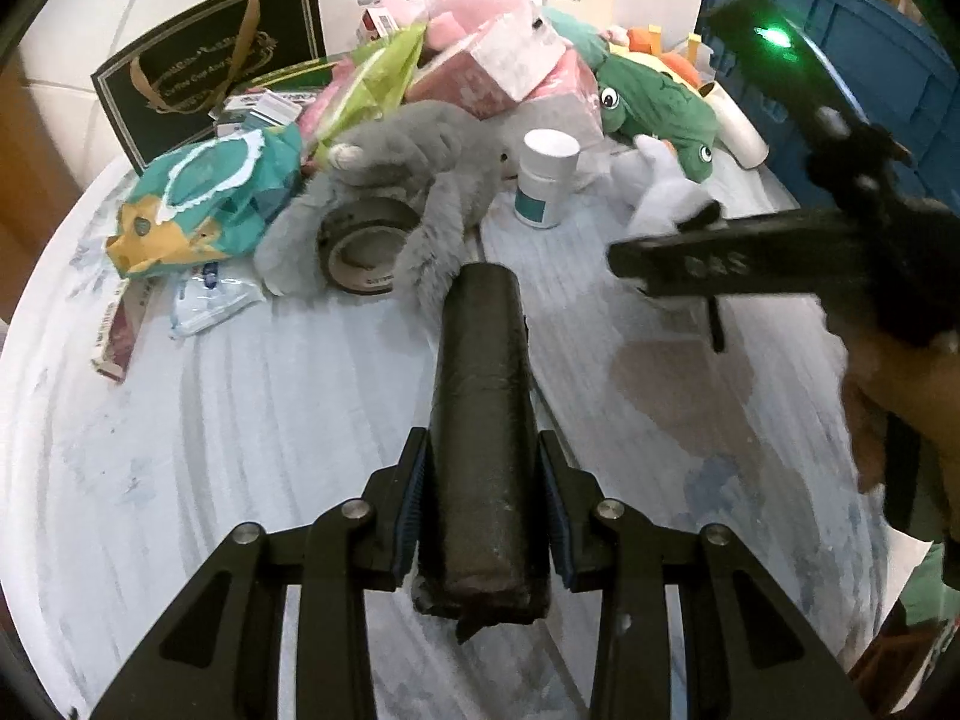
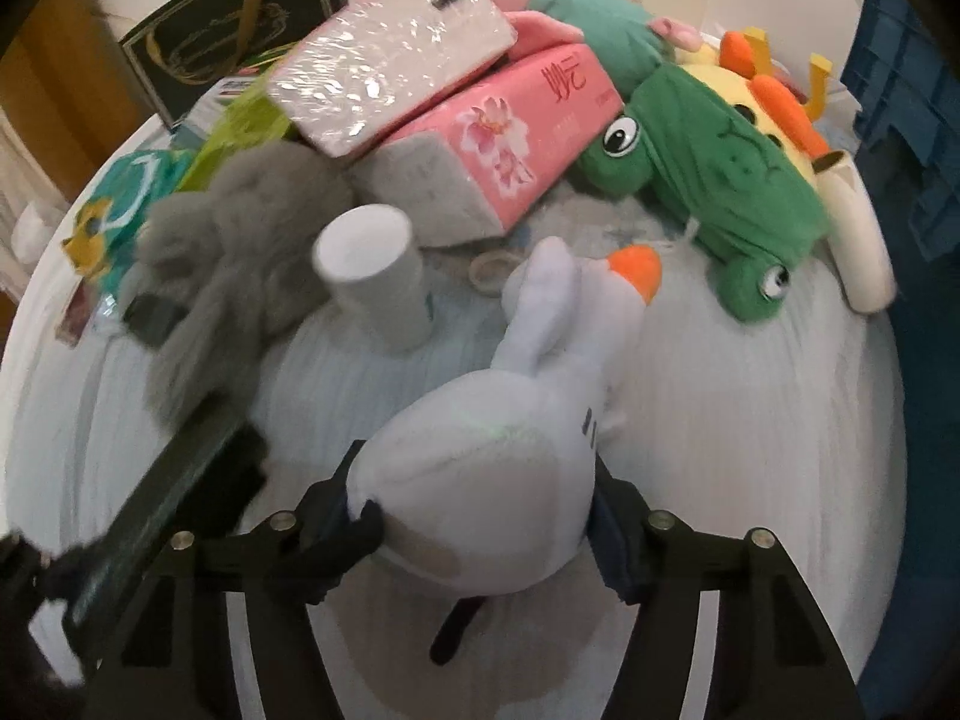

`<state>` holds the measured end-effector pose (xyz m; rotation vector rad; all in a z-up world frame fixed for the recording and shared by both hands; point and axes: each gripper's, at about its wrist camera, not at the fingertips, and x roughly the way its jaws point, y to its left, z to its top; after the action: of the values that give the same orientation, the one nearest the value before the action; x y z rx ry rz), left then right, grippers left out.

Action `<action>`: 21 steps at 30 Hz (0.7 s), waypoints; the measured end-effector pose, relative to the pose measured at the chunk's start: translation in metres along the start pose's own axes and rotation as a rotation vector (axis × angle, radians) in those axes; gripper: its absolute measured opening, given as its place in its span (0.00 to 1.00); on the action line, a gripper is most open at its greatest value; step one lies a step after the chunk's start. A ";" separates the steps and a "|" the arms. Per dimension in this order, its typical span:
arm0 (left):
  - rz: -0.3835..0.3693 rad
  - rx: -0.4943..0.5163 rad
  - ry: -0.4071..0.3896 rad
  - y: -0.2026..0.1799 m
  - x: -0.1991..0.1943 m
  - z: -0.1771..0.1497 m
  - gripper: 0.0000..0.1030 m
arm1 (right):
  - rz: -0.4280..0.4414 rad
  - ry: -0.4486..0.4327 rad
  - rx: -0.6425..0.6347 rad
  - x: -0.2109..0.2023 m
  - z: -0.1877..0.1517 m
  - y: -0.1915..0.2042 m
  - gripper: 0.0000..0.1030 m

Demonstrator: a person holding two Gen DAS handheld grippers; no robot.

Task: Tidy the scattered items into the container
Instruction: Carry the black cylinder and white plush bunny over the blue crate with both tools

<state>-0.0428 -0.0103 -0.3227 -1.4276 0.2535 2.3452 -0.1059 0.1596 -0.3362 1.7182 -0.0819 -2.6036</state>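
A dark cylindrical roll (image 1: 480, 438) is being gripped by the left gripper (image 1: 483, 516), its blue pads (image 1: 414, 504) being pressed against both sides of the roll, which is being held clear of the white tabletop (image 1: 240, 420). The right gripper (image 2: 474, 510) is being positioned around the body of a white plush goose (image 2: 498, 468); its jaws are standing partly open on either side of the body, and whether the pads are pressing on the plush cannot be told. The goose is lying on the tabletop, its orange beak (image 2: 636, 267) being pointed away from the gripper. Beyond it, a white bottle (image 2: 375, 276), a grey plush toy (image 2: 234, 252), a pink tissue pack (image 2: 498, 144) and a green frog plush (image 2: 714, 180) are being shown piled together. The blue container (image 1: 840, 60) is being shown at the far right edge of the table, well apart from the goose
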 end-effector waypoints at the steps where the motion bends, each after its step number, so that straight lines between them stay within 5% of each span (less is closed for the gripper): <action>1: 0.001 -0.002 -0.002 0.000 -0.003 -0.001 0.33 | 0.001 0.000 -0.006 -0.008 -0.004 -0.001 0.63; 21: 0.032 -0.064 -0.143 -0.017 -0.128 0.021 0.33 | 0.059 -0.095 -0.098 -0.165 -0.035 0.017 0.62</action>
<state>0.0000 -0.0168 -0.1991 -1.2850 0.1640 2.4880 -0.0089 0.1489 -0.1971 1.5375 -0.0059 -2.5996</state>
